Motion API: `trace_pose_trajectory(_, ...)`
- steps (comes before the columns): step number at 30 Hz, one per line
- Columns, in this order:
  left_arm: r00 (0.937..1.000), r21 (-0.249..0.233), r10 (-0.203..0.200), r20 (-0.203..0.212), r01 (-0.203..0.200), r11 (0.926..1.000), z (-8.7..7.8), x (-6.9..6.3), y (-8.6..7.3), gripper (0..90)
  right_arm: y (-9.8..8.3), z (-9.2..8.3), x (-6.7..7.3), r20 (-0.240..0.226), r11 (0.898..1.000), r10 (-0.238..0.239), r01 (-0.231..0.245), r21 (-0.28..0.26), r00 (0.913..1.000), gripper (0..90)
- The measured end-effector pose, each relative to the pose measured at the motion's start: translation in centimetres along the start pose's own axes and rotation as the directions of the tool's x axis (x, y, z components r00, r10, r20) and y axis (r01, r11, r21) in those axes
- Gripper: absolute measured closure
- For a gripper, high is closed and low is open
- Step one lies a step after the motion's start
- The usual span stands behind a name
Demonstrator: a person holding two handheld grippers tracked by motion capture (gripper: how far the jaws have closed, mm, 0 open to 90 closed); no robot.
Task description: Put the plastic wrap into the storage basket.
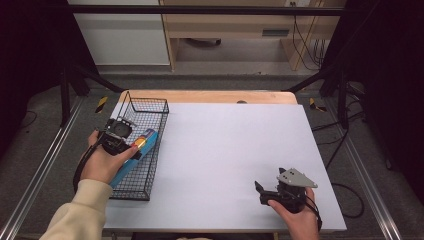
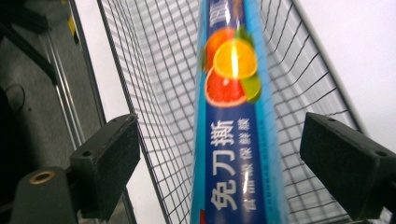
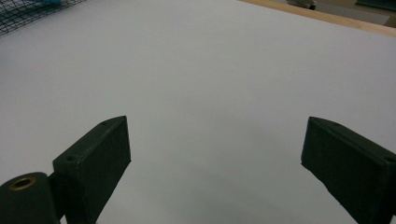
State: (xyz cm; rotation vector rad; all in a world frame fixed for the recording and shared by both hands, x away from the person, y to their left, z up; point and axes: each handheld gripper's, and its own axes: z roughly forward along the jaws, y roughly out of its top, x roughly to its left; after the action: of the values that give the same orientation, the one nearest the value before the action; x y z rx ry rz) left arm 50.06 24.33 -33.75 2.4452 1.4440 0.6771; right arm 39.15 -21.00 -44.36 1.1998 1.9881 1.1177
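Note:
A long blue cling-film box [image 1: 145, 139] printed with citrus fruit lies lengthwise in a black wire basket [image 1: 150, 101] at the table's left edge. My left gripper [image 1: 134, 147] hovers over the box, pointing down into the basket. In the left gripper view the box [image 2: 233, 140] runs up between the two black pads [image 2: 112, 158], with a gap on each side, so my left gripper [image 2: 219, 135] is open and not pressing on it. My right gripper [image 1: 267, 182] rests low at the front right of the white table sheet [image 1: 230, 145], open with nothing between its pads [image 3: 98, 158].
The basket's tall wire wall [image 2: 154, 84] flanks the box on both sides. A bare wooden strip [image 1: 210, 96] borders the table's far edge. Dark frame posts and cables stand beyond the table on both sides.

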Motion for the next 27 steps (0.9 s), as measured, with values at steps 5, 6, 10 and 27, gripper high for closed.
trace_pose_trajectory(5, 0.9995, -0.047, 0.026, 0.015, -0.025, 0.9986, -1.1, -1.2, 0.3, 9.1, 0.0, 0.0, 0.0, 0.002, 1.0, -0.005, 0.005, 0.003, 1.0, 8.4)
trace_pose_trajectory(6, 0.999, -0.058, 0.04, 0.02, -0.038, 0.9976, -1.2, -1.6, 0.4, 9.1, 0.0, 0.0, 0.0, 0.002, 1.0, -0.003, 0.003, 0.004, 1.0, 8.4)
trace_pose_trajectory(10, 0.9969, -0.09, 0.072, 0.034, -0.068, 0.9936, -1.7, -2.9, 0.8, 8.9, -0.1, 0.1, 0.0, 0.004, 1.0, -0.003, 0.003, 0.004, 1.0, 8.3)
trace_pose_trajectory(27, 0.9848, -0.147, 0.161, 0.064, -0.15, 0.9777, -2.5, -6.6, 2.3, 5.6, -0.1, 0.0, -0.2, 0.013, 1.0, 0.015, -0.015, 0.007, 0.9998, 5.0)
